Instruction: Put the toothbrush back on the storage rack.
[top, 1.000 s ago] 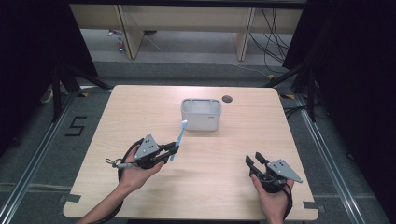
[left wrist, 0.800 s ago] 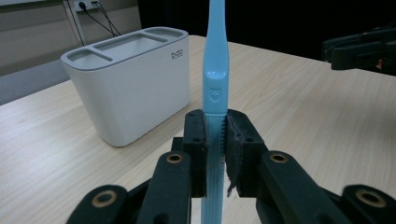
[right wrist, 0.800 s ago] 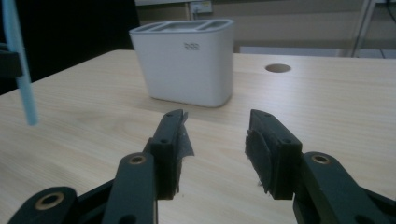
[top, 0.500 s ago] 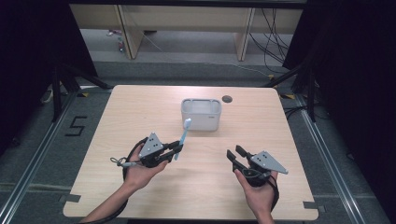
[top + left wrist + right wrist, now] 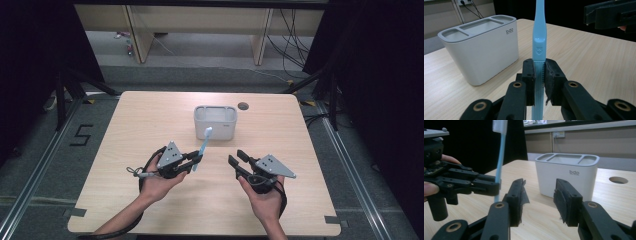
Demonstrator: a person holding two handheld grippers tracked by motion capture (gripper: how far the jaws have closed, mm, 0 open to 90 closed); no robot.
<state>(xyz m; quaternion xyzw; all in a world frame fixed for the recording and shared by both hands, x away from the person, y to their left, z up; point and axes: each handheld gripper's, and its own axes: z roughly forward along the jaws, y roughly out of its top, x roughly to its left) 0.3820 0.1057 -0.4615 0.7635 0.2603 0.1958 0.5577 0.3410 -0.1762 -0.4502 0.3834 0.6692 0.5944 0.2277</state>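
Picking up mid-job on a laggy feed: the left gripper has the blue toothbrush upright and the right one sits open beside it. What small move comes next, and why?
Probably ease the right gripper, jaws open, toward the toothbrush to take its handle. The left gripper clamps it upright, short of the white holder.

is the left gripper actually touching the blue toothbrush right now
Touching. In the left gripper view, the left gripper has both jaws pressed against the sides of the toothbrush handle, with no gap on either side.
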